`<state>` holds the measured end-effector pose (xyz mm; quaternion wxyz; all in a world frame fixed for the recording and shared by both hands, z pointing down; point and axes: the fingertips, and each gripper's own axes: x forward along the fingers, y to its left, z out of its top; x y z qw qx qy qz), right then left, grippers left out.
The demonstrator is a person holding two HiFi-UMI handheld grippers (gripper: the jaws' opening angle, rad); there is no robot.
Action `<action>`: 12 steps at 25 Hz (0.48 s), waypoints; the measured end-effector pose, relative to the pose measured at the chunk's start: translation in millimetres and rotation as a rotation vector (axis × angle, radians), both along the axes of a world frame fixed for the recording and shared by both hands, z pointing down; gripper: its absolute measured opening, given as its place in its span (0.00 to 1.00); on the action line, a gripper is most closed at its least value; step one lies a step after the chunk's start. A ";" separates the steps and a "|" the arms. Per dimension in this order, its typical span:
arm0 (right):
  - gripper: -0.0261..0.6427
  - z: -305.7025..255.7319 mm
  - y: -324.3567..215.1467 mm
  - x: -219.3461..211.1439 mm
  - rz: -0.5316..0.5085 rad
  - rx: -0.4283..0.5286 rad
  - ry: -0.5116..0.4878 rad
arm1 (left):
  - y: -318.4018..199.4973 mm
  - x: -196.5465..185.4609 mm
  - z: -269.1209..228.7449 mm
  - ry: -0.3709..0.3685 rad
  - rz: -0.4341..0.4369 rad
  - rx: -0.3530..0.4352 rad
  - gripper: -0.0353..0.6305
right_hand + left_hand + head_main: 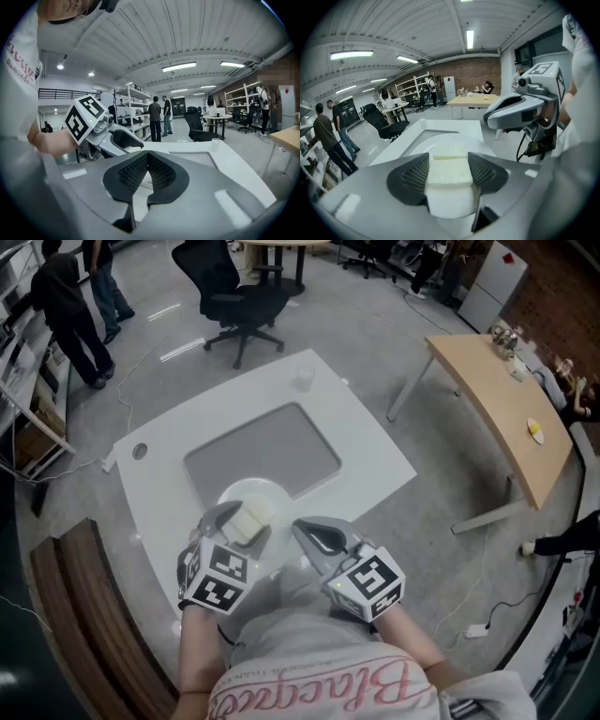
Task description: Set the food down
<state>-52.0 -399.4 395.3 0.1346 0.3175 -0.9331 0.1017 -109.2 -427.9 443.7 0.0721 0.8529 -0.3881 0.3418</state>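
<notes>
My left gripper (246,524) is shut on a pale square sandwich (251,519), holding it just above a white plate (246,493) at the near edge of the white table. In the left gripper view the sandwich (449,169) fills the gap between the dark ribbed pads (414,175), with the plate (443,144) beyond. My right gripper (307,532) hangs to the right of the plate, shut with nothing in it; its pads (160,172) meet in the right gripper view.
The white table (366,437) has a grey inset mat (267,454), a clear cup (303,379) at its far corner and a round hole (140,451) at left. A black office chair (230,296) stands beyond, a wooden table (497,399) at right. People stand by shelves (66,306).
</notes>
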 end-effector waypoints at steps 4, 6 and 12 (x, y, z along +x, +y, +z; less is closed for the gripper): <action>0.04 2.6 -24.5 -1.9 -0.015 -0.016 0.008 | -26.5 -2.4 13.9 -0.005 -0.017 -0.009 0.44; 0.04 4.4 -37.2 -3.3 -0.021 -0.026 0.016 | -40.2 -2.6 18.8 0.012 -0.021 -0.004 0.44; 0.04 12.0 -73.5 -3.4 -0.036 -0.045 0.041 | -74.5 1.0 44.1 0.007 -0.020 -0.002 0.44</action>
